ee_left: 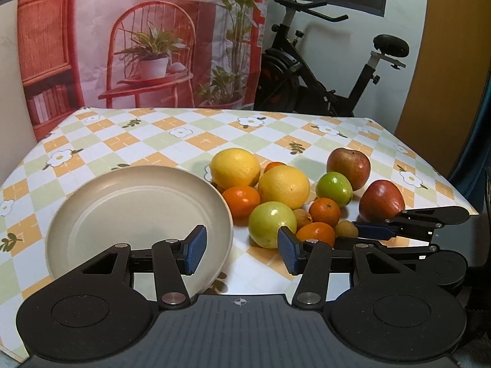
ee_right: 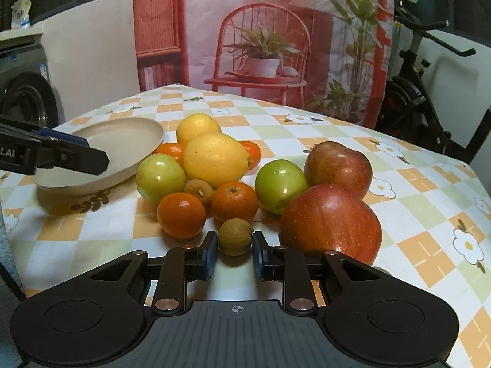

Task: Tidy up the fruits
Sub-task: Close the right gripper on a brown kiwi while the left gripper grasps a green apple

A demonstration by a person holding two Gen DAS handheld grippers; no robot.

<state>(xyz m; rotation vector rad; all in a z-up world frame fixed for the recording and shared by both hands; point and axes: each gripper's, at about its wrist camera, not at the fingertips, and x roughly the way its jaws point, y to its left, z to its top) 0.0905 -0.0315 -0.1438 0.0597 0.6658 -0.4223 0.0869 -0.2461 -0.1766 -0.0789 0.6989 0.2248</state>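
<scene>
Right gripper [ee_right: 234, 253] has its pads pinched on the small brownish longan-looking fruit [ee_right: 235, 236] at the pile's near edge. Left gripper [ee_left: 242, 247] hangs partly open and empty. Beige plate [ee_right: 150, 141] sits farther off, to the left.

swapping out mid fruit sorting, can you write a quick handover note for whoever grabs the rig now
Right gripper: jaws shut on the small brown longan at the near edge of the fruit pile; it looks to be on the tablecloth still.
Left gripper: jaws open, holding nothing, hovering at the near right rim of the beige plate.
Fruit: two lemons, two green fruits, two red apples, tangerines and a second longan sit clustered on the cloth, right of the plate.
Done: nothing is on the plate.
Left: lift the longan, then sort the rest.
</scene>
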